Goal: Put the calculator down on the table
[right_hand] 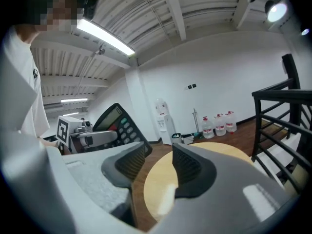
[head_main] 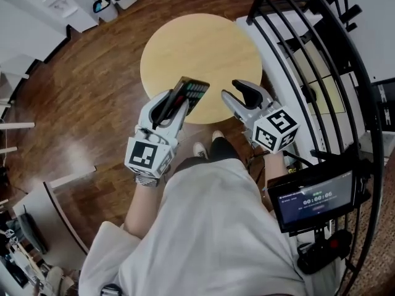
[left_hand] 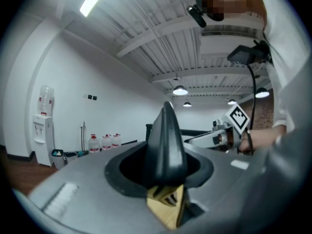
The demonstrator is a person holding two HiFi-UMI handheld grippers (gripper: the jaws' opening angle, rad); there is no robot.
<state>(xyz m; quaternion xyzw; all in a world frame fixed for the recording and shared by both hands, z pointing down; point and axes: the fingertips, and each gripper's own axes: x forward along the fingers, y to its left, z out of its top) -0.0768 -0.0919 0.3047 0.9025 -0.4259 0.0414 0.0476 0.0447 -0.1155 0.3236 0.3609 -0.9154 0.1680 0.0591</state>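
A dark calculator (head_main: 187,95) with coloured keys is tilted up between the fingers of my left gripper (head_main: 176,102), which is shut on it above the near edge of the round wooden table (head_main: 200,48). In the left gripper view the calculator (left_hand: 165,145) stands edge-on between the jaws, with a bit of table (left_hand: 168,208) below. My right gripper (head_main: 234,90) hovers to the right of it, open and holding nothing. The right gripper view shows its jaws (right_hand: 158,160) apart over the table (right_hand: 161,189), with the calculator (right_hand: 117,123) off to the left.
A black stair railing (head_main: 308,48) runs close along the right of the table. A small screen on a mount (head_main: 315,199) sits at my right hip. Dark wood floor (head_main: 92,97) surrounds the table. A water dispenser (right_hand: 163,116) and bottles (right_hand: 217,123) stand by the far wall.
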